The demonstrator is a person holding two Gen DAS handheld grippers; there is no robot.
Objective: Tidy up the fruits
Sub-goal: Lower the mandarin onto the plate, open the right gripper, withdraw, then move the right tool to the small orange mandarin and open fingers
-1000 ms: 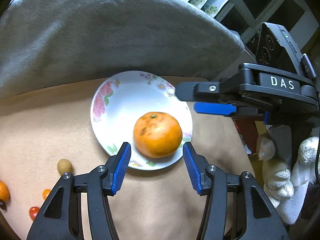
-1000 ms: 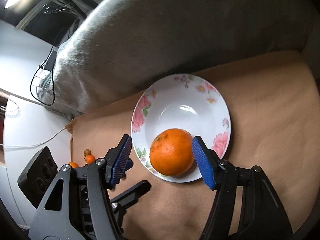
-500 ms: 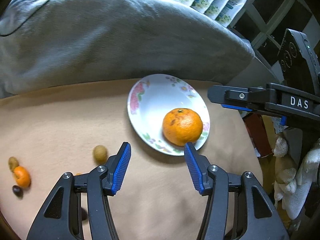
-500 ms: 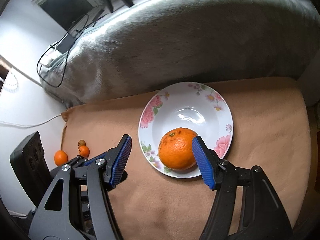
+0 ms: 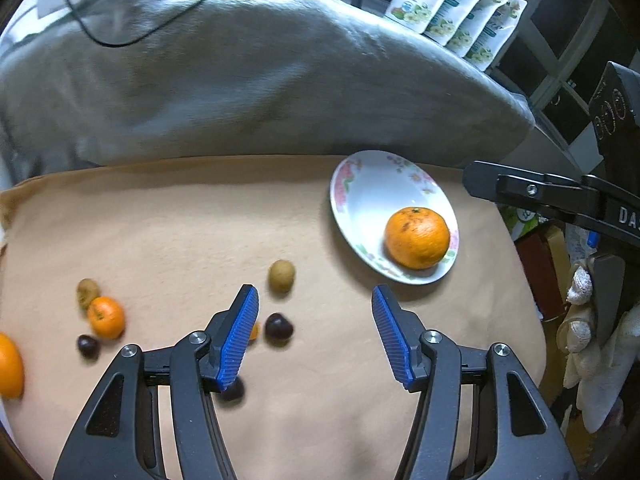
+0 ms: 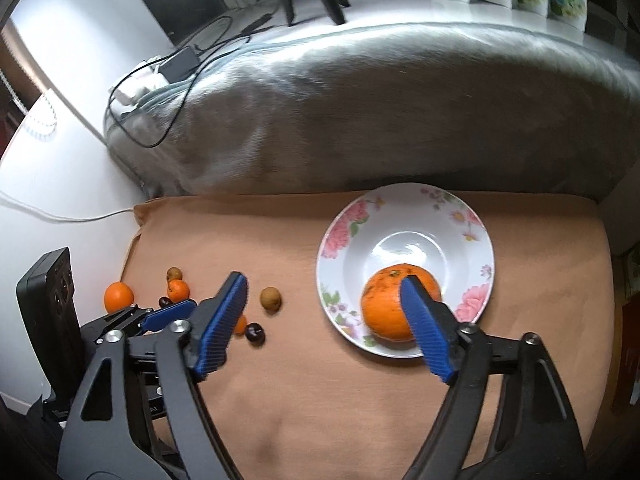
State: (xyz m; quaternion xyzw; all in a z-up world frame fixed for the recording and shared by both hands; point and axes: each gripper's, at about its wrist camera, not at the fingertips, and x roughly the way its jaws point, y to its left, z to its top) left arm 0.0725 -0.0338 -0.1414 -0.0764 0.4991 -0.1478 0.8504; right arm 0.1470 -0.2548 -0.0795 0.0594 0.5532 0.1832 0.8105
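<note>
Fruit (image 5: 253,331) half-hidden behind claw finger (image 5: 236,340)

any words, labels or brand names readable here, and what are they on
"DA", cut off at the frame edge: white letters on the black body of the right gripper, seen from the left wrist.
Pouches behind the grey blanket: printed labels with flower pictures, text too small to read.
Nothing else carries readable text.

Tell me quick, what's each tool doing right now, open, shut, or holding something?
Left tool: open, jaws just widening, nothing between them.
Right tool: open, jaws just widening, holding nothing; the orange sits in the plate.
</note>
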